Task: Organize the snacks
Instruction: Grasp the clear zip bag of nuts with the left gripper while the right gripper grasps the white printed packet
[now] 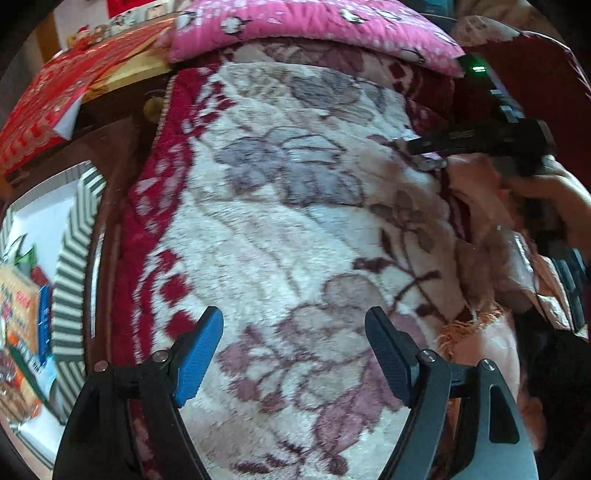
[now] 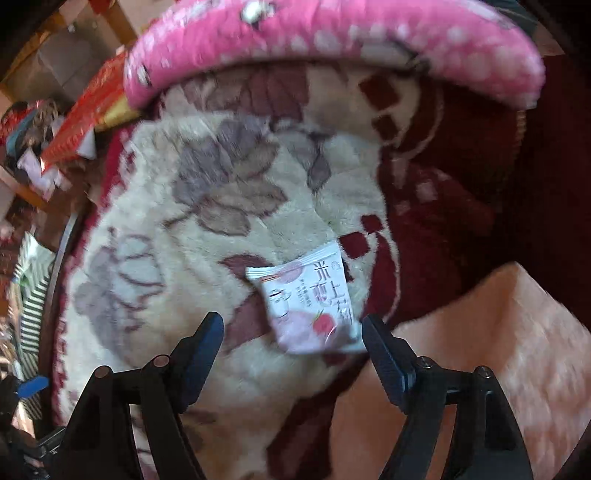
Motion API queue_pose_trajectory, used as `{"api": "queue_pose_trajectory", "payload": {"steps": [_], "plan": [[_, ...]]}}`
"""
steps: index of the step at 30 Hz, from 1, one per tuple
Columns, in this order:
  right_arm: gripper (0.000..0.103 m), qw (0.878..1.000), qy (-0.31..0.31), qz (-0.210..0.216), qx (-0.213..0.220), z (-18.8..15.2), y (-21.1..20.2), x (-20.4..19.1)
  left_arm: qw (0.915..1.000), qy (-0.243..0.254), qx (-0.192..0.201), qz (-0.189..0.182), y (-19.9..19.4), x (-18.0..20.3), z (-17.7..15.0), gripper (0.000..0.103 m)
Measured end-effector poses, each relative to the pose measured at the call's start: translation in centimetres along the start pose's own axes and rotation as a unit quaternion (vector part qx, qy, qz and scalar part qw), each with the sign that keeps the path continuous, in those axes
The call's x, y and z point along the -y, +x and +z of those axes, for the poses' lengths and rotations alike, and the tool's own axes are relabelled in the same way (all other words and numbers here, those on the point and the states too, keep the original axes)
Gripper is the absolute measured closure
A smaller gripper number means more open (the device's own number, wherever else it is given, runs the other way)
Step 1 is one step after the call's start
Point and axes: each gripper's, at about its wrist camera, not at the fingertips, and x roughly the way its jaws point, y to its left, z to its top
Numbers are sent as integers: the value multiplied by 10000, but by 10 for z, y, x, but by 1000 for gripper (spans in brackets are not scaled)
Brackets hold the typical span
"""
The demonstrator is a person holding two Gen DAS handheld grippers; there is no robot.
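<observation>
A small white snack packet [image 2: 310, 302] with a pink fruit picture and dark characters lies flat on the cream floral blanket [image 2: 207, 258]. My right gripper [image 2: 293, 328] is open just above it, the packet nearer the right finger. My left gripper [image 1: 295, 328] is open and empty over the same blanket [image 1: 295, 221]. A striped white box [image 1: 74, 258] at the far left of the left wrist view holds several snack packs [image 1: 20, 314]. The right gripper [image 1: 428, 162] also shows at the right edge of the left wrist view.
A pink quilted pillow [image 1: 314, 22] lies along the far edge of the blanket; it also shows in the right wrist view [image 2: 332, 40]. A red patterned box [image 1: 55, 96] sits far left. A peach cloth [image 2: 480, 350] covers the near right. The striped box edge [image 2: 33, 310] shows at left.
</observation>
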Motion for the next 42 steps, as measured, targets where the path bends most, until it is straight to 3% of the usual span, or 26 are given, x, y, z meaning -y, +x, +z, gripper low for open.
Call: {"api": "queue_pose_trajectory", "payload": {"steps": [5,6,7,9,17,22,25,30,36,39,40,41,42], "plan": [[24,9998,-151,14,-112,5,19,4,9992,336,5,-228,5,21,6,25],[29,9999,-81,101,-94,6,20,6,9988,423,9,-256,5,26,7,25],[47,9998,35,165,-128,5,20,9,9984,492,22,-283,5,31,8,25],[47,9998,87,153,-37,3,12,11,9970,674,94,-359,4,42,9,25],[47,9983,-17,86,579,-36,-89,14,9844,1500,165,-909,12,102,11,25],[47,9974,-54,-47,723,-62,-142,18,9694,2007,67,-1409,28,147,15,24],[47,9969,13,-72,785,-76,-156,23,9713,1724,-208,-1626,43,160,23,23],[47,9954,239,76,925,-85,-168,36,9729,802,-520,-2107,63,169,37,19],[46,9947,380,215,929,-89,-165,46,9749,-40,-909,-2031,103,179,45,17],[46,9944,414,244,942,-90,-165,47,9756,-135,-917,-1989,109,184,45,16],[46,9942,425,264,949,-90,-165,48,9769,-41,-869,-1950,108,186,43,22],[46,9941,429,269,956,-90,-165,48,9764,54,-866,-1979,107,188,42,39],[46,9941,423,272,963,-90,-165,48,9745,151,-923,-2038,108,190,40,43]]}}
